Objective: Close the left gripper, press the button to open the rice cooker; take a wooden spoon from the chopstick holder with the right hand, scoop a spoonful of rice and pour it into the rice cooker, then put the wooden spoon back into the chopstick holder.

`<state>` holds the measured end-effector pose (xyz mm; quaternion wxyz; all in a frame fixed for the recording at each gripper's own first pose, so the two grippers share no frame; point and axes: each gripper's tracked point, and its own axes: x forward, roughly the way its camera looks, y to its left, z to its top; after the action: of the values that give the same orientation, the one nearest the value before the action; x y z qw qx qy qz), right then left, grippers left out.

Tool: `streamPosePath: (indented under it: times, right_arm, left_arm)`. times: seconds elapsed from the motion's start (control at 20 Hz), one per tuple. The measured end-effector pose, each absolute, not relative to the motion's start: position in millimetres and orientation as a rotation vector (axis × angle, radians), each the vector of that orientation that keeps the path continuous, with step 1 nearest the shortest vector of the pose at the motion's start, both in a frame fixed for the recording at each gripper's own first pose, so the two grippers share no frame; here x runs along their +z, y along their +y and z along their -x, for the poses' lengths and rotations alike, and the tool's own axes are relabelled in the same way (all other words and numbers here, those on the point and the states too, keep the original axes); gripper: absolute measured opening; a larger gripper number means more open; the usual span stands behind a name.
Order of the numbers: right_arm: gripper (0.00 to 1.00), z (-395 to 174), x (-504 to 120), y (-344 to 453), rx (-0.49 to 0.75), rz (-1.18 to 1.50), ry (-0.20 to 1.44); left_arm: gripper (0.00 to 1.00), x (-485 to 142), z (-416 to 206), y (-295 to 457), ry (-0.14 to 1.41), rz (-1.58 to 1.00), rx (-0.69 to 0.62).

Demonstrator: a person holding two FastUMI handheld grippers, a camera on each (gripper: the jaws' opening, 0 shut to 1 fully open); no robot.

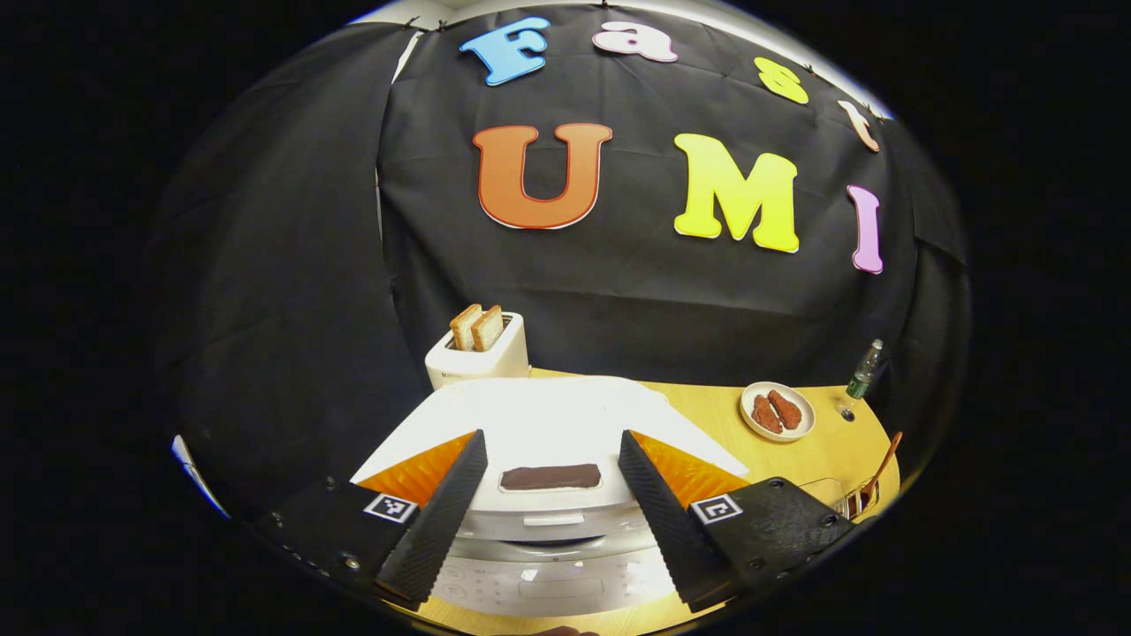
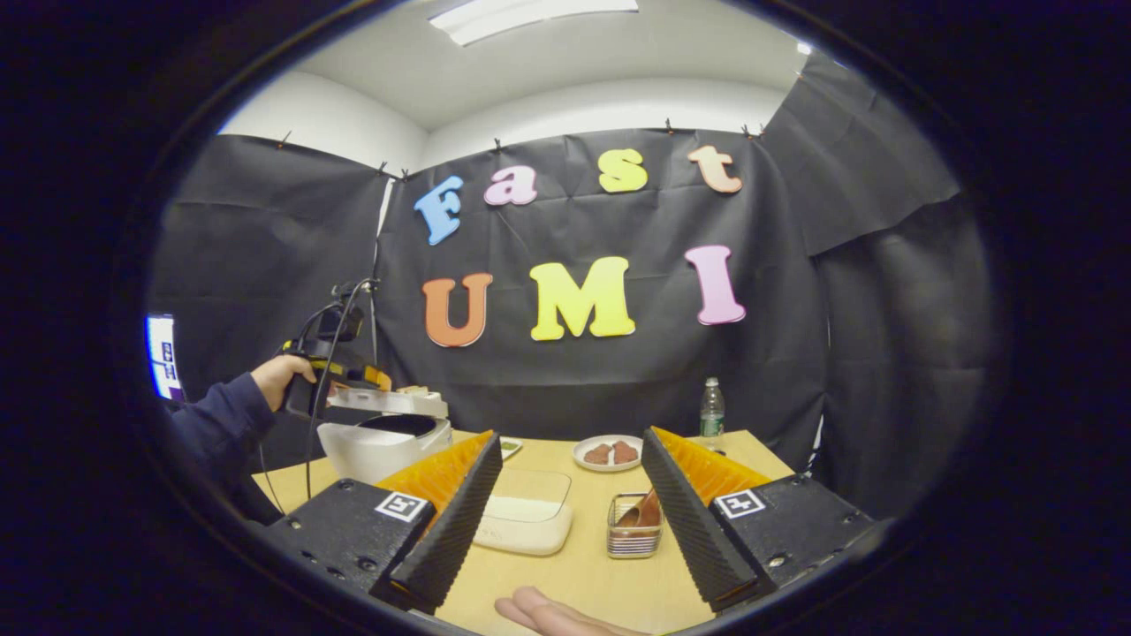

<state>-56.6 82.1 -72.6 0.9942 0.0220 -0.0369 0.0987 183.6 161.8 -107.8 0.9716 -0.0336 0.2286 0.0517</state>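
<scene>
White plastic sits at the left of the scene: the rice cooker stands on the left part of the wooden counter. In the left gripper view its flat lid is directly under the left tongs, with a dark handle strip lying between the two fingers and the control panel at the near edge. The left tongs are spread wide, fingers well apart and grasping nothing. Behind the cooker, at the far edge against the black cloth, a white toaster holds two slices of bread upright.

In the right gripper view the cooker shows at the left with its lid lifted off the rim, and a hand in a dark sleeve holds the left gripper just above it, a cable hanging down from it.

Right of the cooker, near the middle of the counter, a clear box of rice lies close to the right tongs' left finger. Just right of it stands the wire-sided holder, with the wooden spoon leaning inside, partly hidden behind the right finger. The right tongs are also released, fingers wide apart and empty, hanging over the near counter. Fingertips of a hand show at the near edge below them.

Farther back, a white plate carries brown pieces of food, and a bottle with a green label stands at the far right by the cloth.
</scene>
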Motion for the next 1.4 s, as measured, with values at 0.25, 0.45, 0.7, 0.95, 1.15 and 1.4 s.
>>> streamPosePath:
  times: [0.25,0.45,0.7,0.95,1.15,1.4]
  right_arm:
    - [0.99,42,-51,97,0.233,0.008,-0.119]
    - [1.00,32,-33,101,0.230,0.037,-0.148]
    - [0.99,18,-35,92,0.163,0.008,-0.128]
    - [0.99,10,-43,94,0.174,-0.025,-0.101]
    - [0.99,5,-46,87,0.166,-0.032,-0.099]
    - [1.00,-3,-49,74,0.143,-0.039,-0.086]
  left_arm:
    - [0.97,-133,-173,157,0.512,0.065,0.114]
    - [0.97,-154,-164,154,0.562,0.057,0.114]
    - [0.98,-164,-155,154,0.563,0.054,0.122]
    - [0.98,-169,-152,153,0.573,0.058,0.124]
    - [0.98,-171,-152,154,0.580,0.051,0.127]
    - [0.98,-171,-154,155,0.580,0.060,0.135]
